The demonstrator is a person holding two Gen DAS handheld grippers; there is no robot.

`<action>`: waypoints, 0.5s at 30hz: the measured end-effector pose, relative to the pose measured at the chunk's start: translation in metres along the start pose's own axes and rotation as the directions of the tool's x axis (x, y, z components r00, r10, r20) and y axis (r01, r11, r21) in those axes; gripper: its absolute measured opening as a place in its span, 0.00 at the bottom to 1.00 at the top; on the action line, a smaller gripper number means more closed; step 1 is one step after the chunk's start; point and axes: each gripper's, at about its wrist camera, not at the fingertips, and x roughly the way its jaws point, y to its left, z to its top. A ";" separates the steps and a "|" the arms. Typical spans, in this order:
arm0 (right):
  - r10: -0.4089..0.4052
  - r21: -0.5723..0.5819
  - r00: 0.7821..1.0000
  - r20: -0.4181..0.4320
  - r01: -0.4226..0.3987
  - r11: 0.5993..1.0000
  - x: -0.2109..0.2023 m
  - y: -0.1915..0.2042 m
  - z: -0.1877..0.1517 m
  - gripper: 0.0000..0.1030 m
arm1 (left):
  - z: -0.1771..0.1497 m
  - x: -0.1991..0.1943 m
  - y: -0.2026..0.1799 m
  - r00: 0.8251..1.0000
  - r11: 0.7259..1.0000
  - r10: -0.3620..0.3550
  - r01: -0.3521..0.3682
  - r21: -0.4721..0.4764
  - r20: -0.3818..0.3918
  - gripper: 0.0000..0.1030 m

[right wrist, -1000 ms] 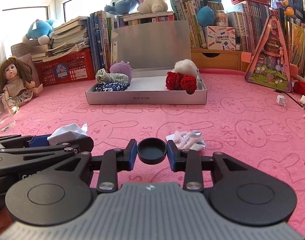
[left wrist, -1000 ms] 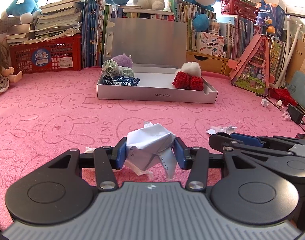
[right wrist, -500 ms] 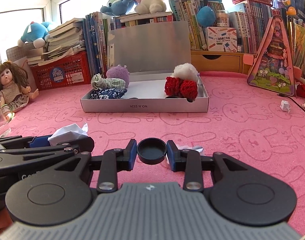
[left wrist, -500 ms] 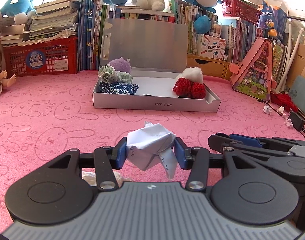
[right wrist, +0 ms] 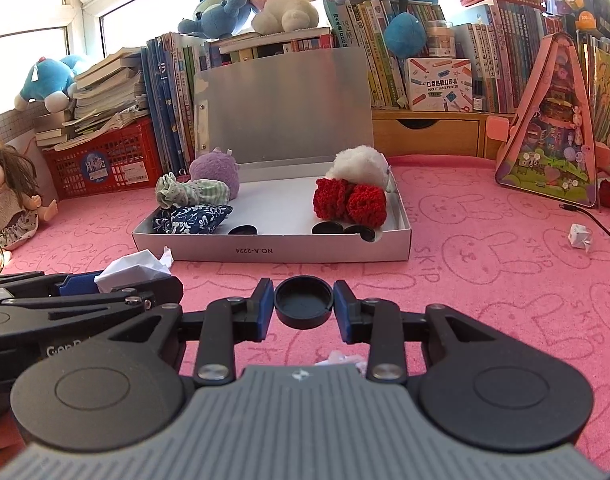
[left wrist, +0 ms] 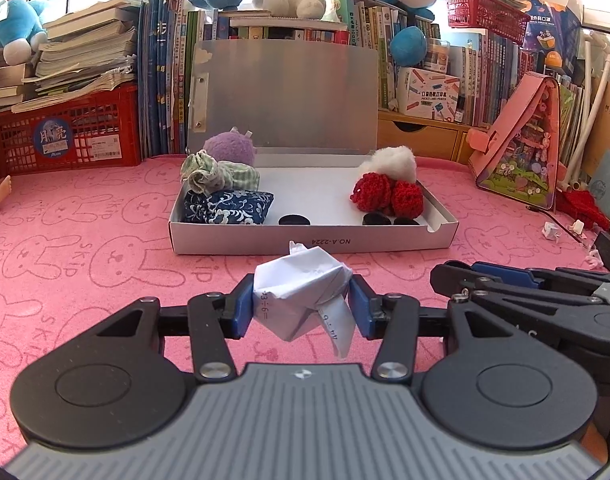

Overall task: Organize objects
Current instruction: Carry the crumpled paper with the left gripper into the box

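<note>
Before the box (left wrist: 313,240), both grippers level; laden.

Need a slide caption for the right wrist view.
Right gripper holds a black cap in front of the open box; left gripper alongside holds crumpled paper.

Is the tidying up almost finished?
Partly. The box already holds soft toys and three black caps. The left gripper holds crumpled paper; the right gripper holds another black cap. Paper scraps still lie on the mat.
</note>
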 end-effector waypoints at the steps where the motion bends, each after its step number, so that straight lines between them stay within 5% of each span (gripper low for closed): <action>1: -0.001 0.000 1.000 0.000 0.001 1.000 0.002 -0.001 0.002 0.38 | 0.004 0.003 0.001 1.000 1.000 0.001 -0.001 0.000 0.003 0.53; 15: -0.023 -0.022 1.000 -0.002 0.023 0.999 0.039 -0.019 0.041 0.38 | 0.061 0.045 0.016 0.999 1.000 0.012 -0.013 0.007 0.051 0.53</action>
